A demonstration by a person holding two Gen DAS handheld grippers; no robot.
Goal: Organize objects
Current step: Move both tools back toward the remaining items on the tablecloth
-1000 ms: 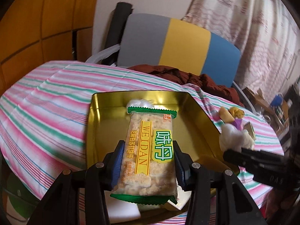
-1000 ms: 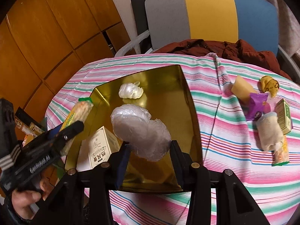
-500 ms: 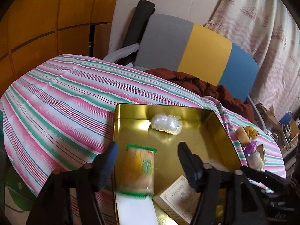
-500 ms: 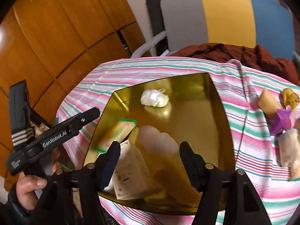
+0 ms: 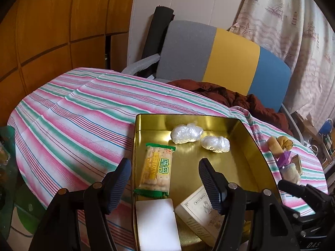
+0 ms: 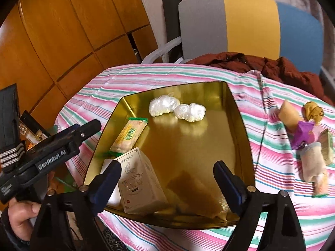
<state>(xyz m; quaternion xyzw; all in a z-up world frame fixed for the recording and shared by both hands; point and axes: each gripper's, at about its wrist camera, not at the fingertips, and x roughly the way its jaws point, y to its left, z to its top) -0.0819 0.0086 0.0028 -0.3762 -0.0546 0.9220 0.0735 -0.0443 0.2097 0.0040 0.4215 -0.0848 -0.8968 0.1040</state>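
Both grippers are hovering wide apart and holding nothing over the near edge of the shallow gold-coloured metal tray (image 6: 240, 129), which is sitting on the bench under a pink, green and white striped cloth (image 5: 69, 125). The left gripper (image 5: 165, 181) is hanging above the green-edged yellow cracker packet (image 5: 156, 170), which is lying flat along the tray's left wall; the right gripper (image 6: 167, 185) is hanging above the cream printed carton (image 6: 139, 181) at the near left corner, beside a flat white block (image 5: 157, 223). Two clear-wrapped white bundles (image 6: 178, 109) are lying side by side, touching or nearly so, at the far end of the tray.

The rest of the job is waiting on the right of the bench: a loose cluster made up of a tan wedge (image 6: 290, 115), a purple wrapper (image 6: 303, 135), a pale wrapped roll (image 6: 314, 164) and other small pieces I cannot make out.

The main risk is sitting in that cluster. Its pieces are overlapping, so a wide grab is likely to pinch two at once or push one toward the bench's right edge. The soft wraps are liable to slip or crush. The carton is standing tilted, and a low sweep of either gripper could knock it over or shove the tray across the cloth.
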